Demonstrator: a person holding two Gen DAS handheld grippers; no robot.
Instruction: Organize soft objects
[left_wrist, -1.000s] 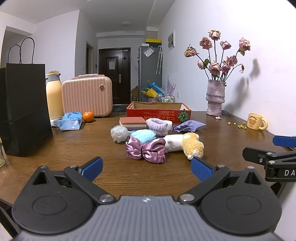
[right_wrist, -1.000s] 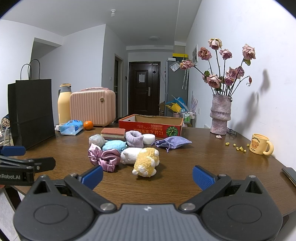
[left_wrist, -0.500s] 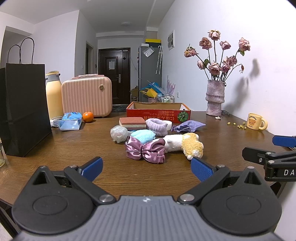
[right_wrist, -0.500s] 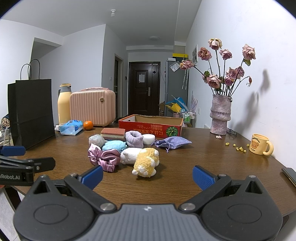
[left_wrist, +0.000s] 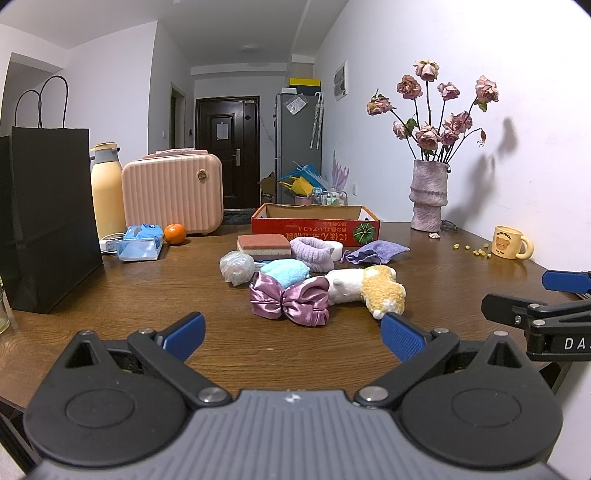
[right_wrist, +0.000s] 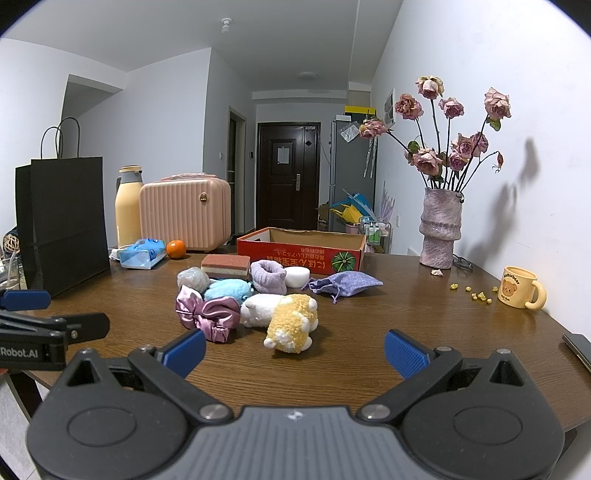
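A heap of soft things lies mid-table: a pink satin bow scrunchie (left_wrist: 289, 302) (right_wrist: 207, 313), a yellow and white plush (left_wrist: 382, 291) (right_wrist: 291, 322), a light blue fuzzy item (left_wrist: 290, 270), a lilac knit cuff (left_wrist: 313, 251), a purple drawstring pouch (right_wrist: 345, 283), a clear crumpled bag (left_wrist: 237, 266) and a layered sponge (left_wrist: 264, 246). Behind them stands an open red cardboard box (left_wrist: 314, 223) (right_wrist: 301, 252). My left gripper (left_wrist: 291, 334) is open, low at the table's near edge, short of the scrunchie. My right gripper (right_wrist: 293, 349) is open too, short of the plush.
A black paper bag (left_wrist: 48, 218), a cream flask (left_wrist: 107, 192), a pink case (left_wrist: 173, 194), a tissue pack (left_wrist: 142, 246) and an orange (left_wrist: 174, 233) stand at the left. A vase of dried roses (right_wrist: 441, 230) and a bear mug (right_wrist: 521, 287) are at the right by the wall.
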